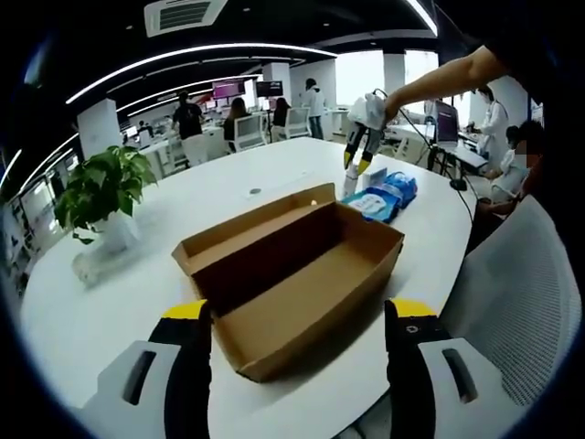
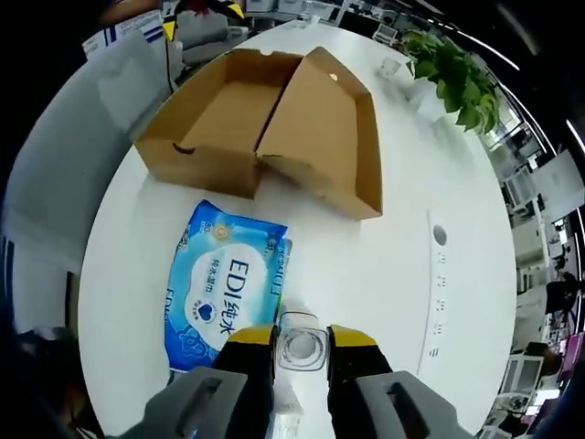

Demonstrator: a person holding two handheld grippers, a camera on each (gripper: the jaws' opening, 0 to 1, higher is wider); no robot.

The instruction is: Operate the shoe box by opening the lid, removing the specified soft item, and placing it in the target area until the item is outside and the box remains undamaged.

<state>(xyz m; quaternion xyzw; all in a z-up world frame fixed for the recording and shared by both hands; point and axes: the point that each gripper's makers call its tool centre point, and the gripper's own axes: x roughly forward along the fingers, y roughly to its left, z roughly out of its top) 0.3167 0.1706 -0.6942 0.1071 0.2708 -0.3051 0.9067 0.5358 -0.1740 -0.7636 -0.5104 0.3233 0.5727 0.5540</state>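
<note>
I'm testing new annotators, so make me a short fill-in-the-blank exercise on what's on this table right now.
1. The lid of the cardboard shoe box is ____.
2. The blue wet wipes pack lies on the white ____, outside the box.
3. The right tongs have a small clear ____ between their jaws.
4. Beyond the box stands a potted ____ with green leaves.

Missing words: open; table; bottle; plant
</note>
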